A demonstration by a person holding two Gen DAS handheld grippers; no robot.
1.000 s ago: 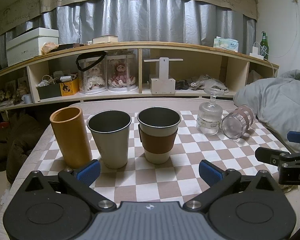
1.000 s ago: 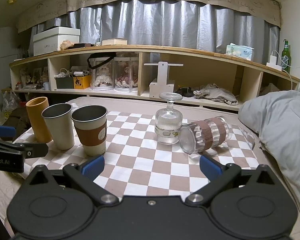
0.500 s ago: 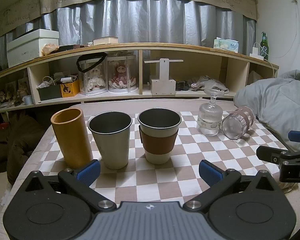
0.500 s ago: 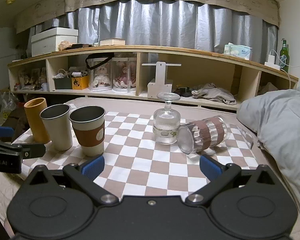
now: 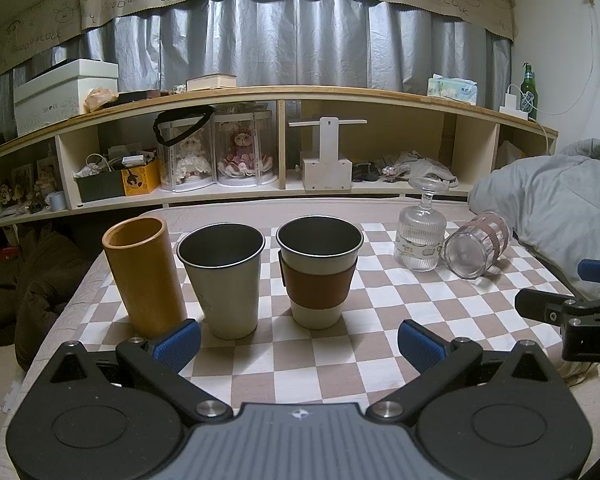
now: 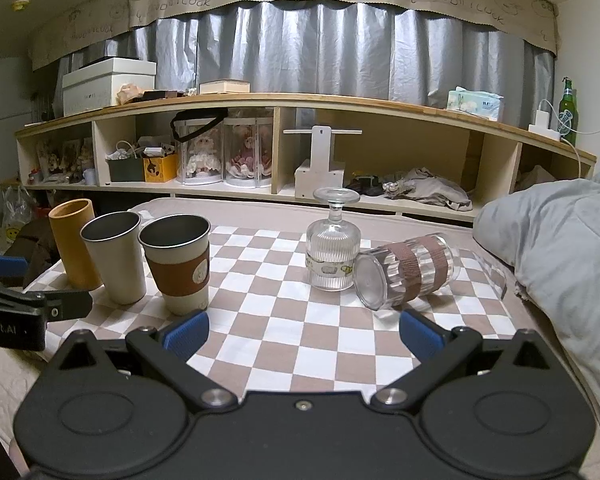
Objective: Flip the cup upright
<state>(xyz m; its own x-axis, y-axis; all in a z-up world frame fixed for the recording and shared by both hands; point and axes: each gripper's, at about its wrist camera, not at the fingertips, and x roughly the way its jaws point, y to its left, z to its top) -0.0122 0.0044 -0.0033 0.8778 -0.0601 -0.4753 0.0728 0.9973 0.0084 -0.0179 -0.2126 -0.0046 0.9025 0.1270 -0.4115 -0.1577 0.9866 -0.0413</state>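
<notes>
Along the left edge of the checked cloth [image 6: 284, 344] stand three upright cups: a bamboo tumbler [image 6: 74, 244], a steel cup [image 6: 116, 258] and a sleeved cup [image 6: 178, 264]. Toward the right edge an upturned stemmed glass [image 6: 333, 252] rests on its rim, and touching it lies the ribbed glass cup [image 6: 406, 276] — on its side, its base end facing the camera. The left gripper [image 5: 298, 342] is spread wide, holding nothing, near the cloth's front edge; the right gripper [image 6: 303, 334] is likewise released — the fallen cup lies just beyond its fingers.
</notes>
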